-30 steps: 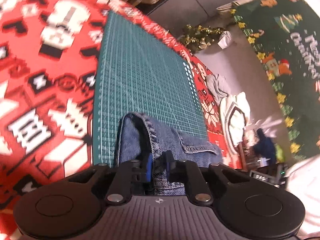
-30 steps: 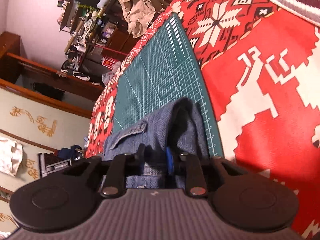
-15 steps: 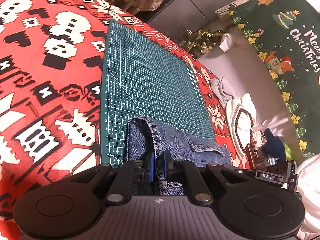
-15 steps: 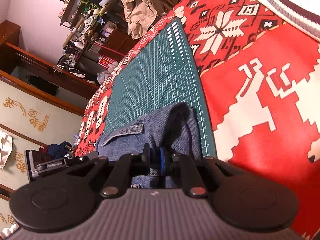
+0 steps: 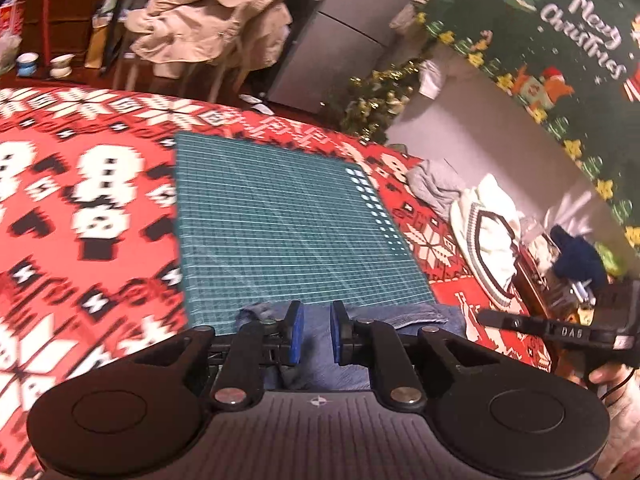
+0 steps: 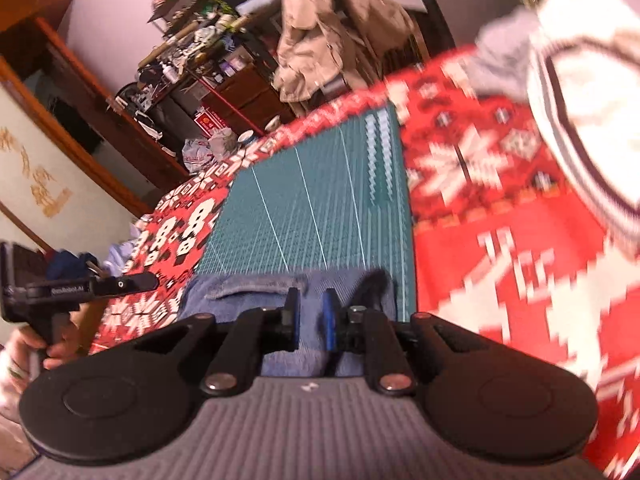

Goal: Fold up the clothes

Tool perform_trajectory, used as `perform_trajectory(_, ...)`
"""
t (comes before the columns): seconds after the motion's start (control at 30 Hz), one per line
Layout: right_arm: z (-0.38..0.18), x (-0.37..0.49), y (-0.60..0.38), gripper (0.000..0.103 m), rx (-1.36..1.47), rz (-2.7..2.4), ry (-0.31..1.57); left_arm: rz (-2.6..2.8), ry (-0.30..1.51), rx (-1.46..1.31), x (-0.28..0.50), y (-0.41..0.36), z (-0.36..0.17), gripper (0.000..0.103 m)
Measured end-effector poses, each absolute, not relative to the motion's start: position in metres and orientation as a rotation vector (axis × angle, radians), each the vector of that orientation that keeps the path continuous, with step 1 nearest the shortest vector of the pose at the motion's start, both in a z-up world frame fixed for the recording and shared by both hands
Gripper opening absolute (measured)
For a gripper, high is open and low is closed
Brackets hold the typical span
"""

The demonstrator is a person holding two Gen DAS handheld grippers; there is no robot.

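Observation:
Blue denim jeans [image 5: 400, 314] lie bunched at the near edge of a green cutting mat [image 5: 280, 220]. My left gripper [image 5: 317, 332] is shut on a fold of the denim, which fills the narrow gap between the blue pads. In the right wrist view the jeans [image 6: 240, 292] show a pocket seam on the left and a dark fold on the right. My right gripper [image 6: 310, 320] holds denim between its pads, and its jaws are opening slightly. The mat [image 6: 320, 208] stretches away ahead of both grippers.
A red patterned cloth [image 5: 80, 200] covers the table. A white striped sweater [image 5: 488, 240] and a grey garment [image 5: 436, 184] lie at its right edge. Beyond the table, a beige coat [image 5: 208, 28] hangs over a chair. A person's hand [image 6: 24, 344] shows at the left.
Both grippers have risen and rolled toward level, with the denim still between their pads. More of the room shows beyond the table now.

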State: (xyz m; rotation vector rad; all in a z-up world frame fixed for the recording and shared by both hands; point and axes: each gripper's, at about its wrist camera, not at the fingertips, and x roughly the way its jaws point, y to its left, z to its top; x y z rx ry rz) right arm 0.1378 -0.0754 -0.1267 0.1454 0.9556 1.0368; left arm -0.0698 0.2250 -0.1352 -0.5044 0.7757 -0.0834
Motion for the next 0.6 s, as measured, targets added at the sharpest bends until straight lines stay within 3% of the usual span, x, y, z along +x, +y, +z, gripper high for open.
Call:
perform_trajectory(0.27, -0.143, 0.133, -0.032, 0.009, -0.016, 0.986, 0.898, -0.042, 0.822, -0.452, -0.053, 0.217, -0.170, 0.003)
perform_trajectory(0.33, -0.153, 0.131, -0.033, 0.003, -0.027, 0.985, 0.907, -0.038, 0.816, -0.465, -0.060, 0.221, -0.174, 0.003)
perform_trajectory(0.6, -0.163, 0.130, -0.055, 0.000, -0.030, 1.004, 0.926, -0.040, 0.795, -0.508, -0.071, 0.226, -0.179, 0.003)
